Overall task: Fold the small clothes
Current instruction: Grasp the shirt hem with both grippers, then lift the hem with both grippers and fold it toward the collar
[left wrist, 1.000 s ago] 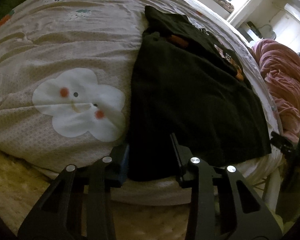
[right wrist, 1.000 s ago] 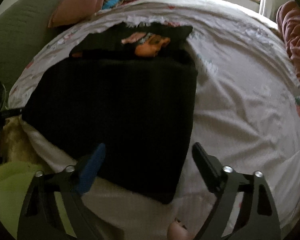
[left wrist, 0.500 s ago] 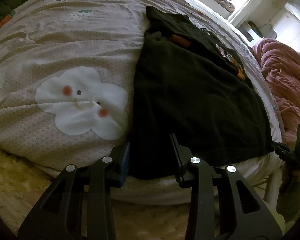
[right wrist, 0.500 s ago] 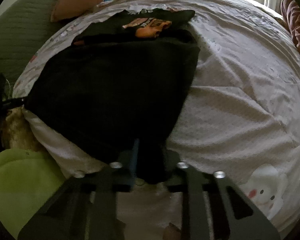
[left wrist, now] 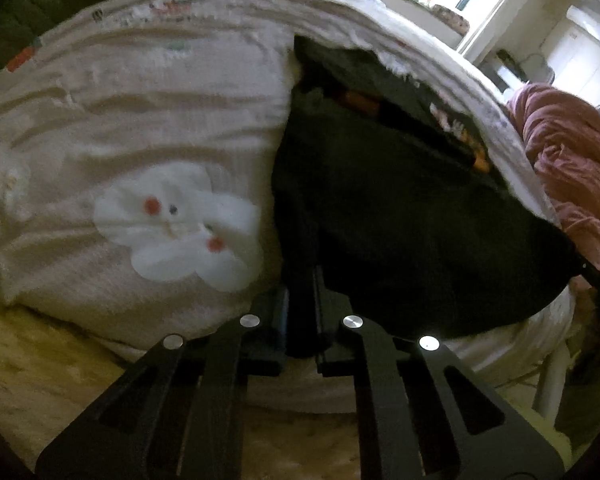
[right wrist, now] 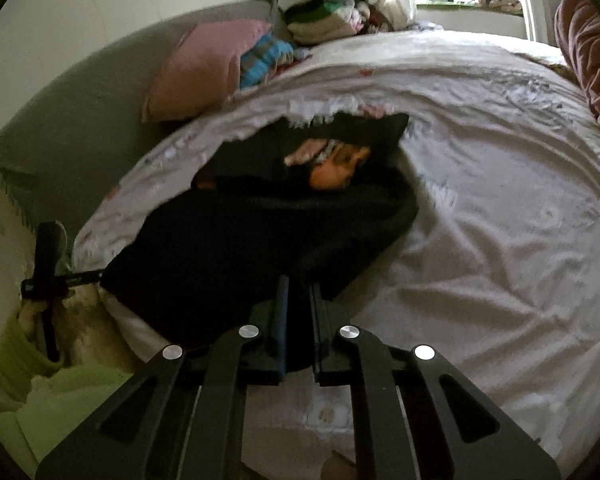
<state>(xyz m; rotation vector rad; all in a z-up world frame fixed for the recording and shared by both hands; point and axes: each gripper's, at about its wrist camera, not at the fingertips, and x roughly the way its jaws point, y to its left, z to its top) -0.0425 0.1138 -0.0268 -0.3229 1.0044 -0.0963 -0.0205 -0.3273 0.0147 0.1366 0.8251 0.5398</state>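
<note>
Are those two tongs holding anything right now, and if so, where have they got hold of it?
Both grip the black shirt at its near hem: the left tongs pinch one corner, the right tongs the other.

Left gripper (left wrist: 302, 312) is clamped tight, both fingers pinching a corner of the black garment (left wrist: 400, 216), pointing forward and slightly raised. Right gripper (right wrist: 298, 320) is pinched down too, its fingers gripping the garment's opposite near corner. In the right wrist view, the left gripper's handle sits off to the far left, held in a green-sleeved hand (right wrist: 32, 312).
</note>
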